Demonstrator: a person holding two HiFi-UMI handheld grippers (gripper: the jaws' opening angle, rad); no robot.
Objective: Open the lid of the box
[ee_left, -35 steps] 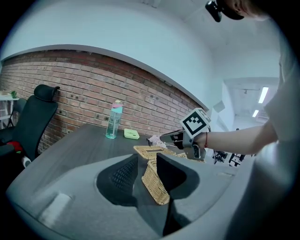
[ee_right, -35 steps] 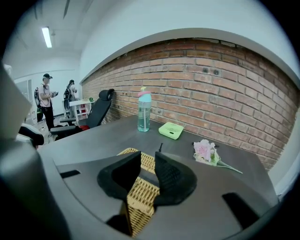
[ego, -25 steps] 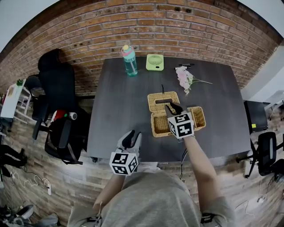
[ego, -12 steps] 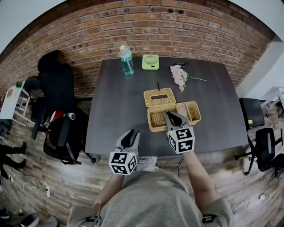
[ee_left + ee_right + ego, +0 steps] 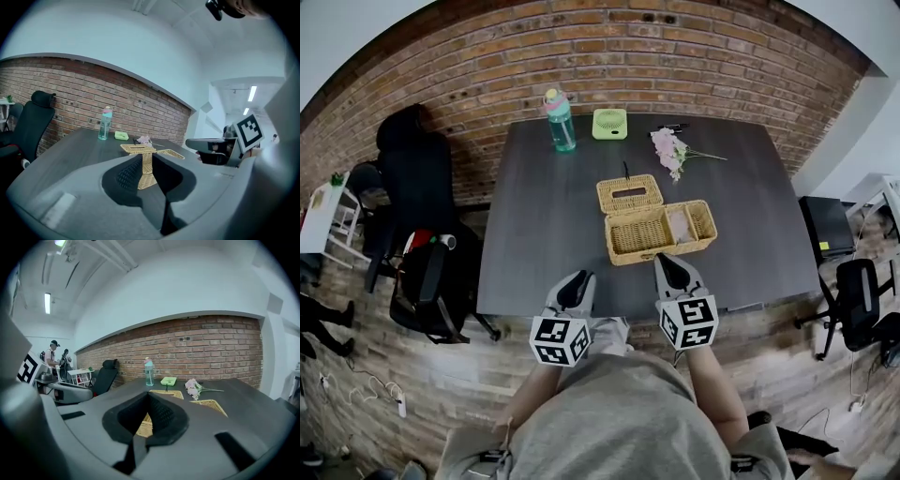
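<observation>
The wicker box (image 5: 639,236) stands mid-table with both lids swung out: one lies flat behind it (image 5: 629,194), the other to its right (image 5: 694,222). My left gripper (image 5: 574,284) hovers at the table's near edge, well short of the box. Its jaws have just been closing, but a gap remains with nothing in it, and the box (image 5: 148,176) shows through that gap. My right gripper (image 5: 668,267) is beside it, also clear of the box, shut and empty. In the right gripper view the jaws of my right gripper (image 5: 149,397) meet in front of the box (image 5: 144,426).
At the far edge of the dark table (image 5: 534,234) are a teal bottle (image 5: 559,120), a green fan (image 5: 609,124) and pink flowers (image 5: 668,148). A black office chair (image 5: 417,173) stands left of the table; another chair (image 5: 853,300) is to the right.
My right gripper has drawn back from over the box to the table's near edge, and its jaws have come together. The left gripper has shifted slightly and its jaws have narrowed.
</observation>
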